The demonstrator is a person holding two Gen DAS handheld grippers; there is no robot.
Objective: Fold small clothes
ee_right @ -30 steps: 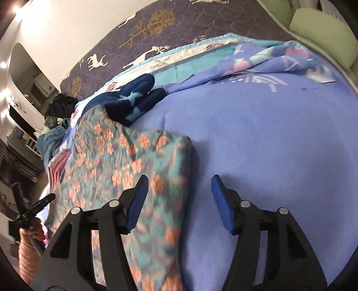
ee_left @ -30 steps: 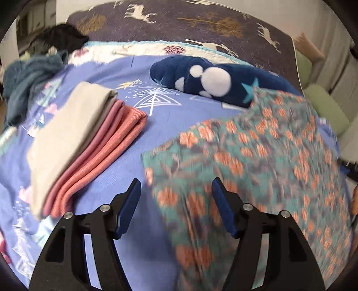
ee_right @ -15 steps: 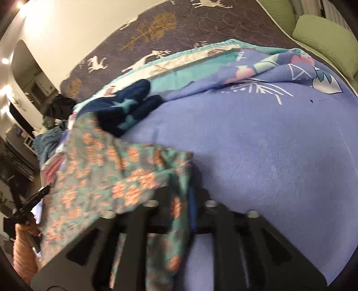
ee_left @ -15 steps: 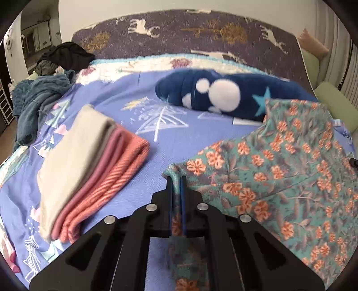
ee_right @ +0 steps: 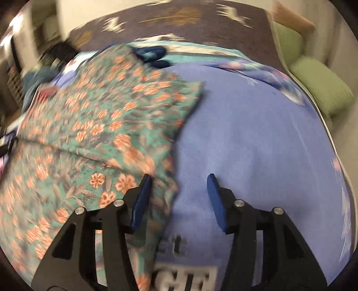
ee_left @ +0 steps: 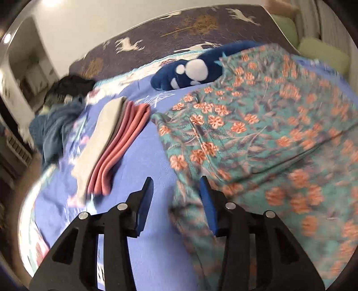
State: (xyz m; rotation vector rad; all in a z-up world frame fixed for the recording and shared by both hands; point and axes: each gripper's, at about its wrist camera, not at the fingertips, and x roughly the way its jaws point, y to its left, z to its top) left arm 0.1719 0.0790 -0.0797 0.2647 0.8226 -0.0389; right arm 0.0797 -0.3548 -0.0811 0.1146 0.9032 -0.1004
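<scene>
As I fold: my left gripper [ee_left: 176, 197] and right gripper [ee_right: 177, 197] both stand apart, empty.
Garment: teal orange-flowered cotton cloth [ee_left: 257, 125] lies doubled on the blue bed [ee_right: 257, 145].
Next: regrasp edges, fold again.

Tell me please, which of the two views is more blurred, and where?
Right wrist view: heavy motion blur over the floral garment and headboard. Left wrist view: sharper centre, folded stack readable, smeared edges. Both fisheye-curved.
</scene>
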